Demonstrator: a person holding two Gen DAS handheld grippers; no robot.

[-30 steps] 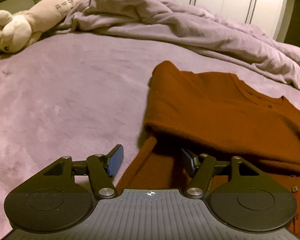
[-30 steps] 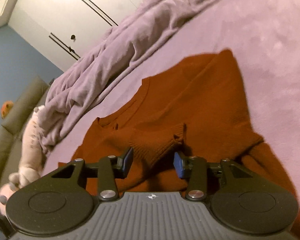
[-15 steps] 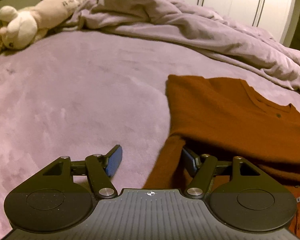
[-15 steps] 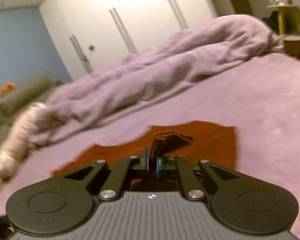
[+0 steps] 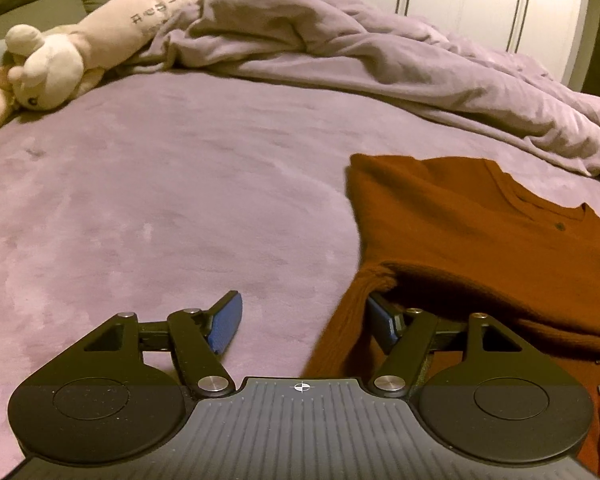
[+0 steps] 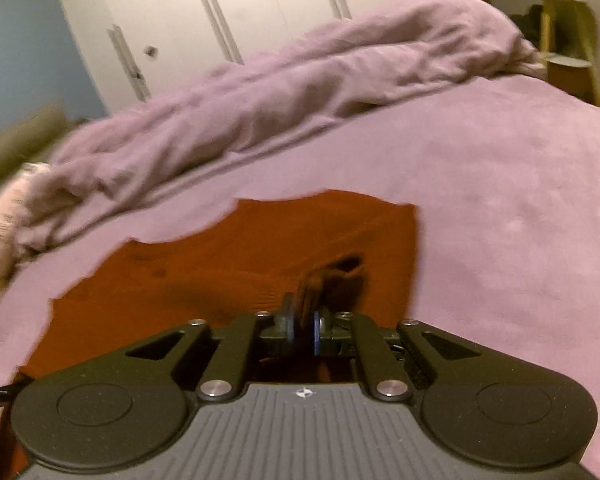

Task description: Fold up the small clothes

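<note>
rust-orange sweater lies spread on the bed, on its purple plush cover, with the neckline and a small dark button showing toward the far side. in the left wrist view one ribbed sleeve runs down from the sweater's near corner toward the camera. left tool is spread wide: its left blue pad sits over bare bed cover, and its right pad is tucked under the overhanging edge of the sweater, just beside the sleeve. the sleeve lies between the two pads, but neither pad visibly presses on it.

right tool is almost pressed together, its jaws opening slightly, and a bunch of dark orange knit stands up between the pads and pokes out beyond them (this part is blurred, so which piece of the garment it is cannot be told, though it looks like a ribbed cuff). the pads still pinch that fabric. the rest of the sweater lies flat beyond and to the left in the right wrist view.

a rumpled lilac duvet is heaped along the far side of the bed, well apart from the sweater. a long cream plush toy lies at the far left corner, touching the duvet's edge. white wardrobe doors stand behind the bed.
</note>
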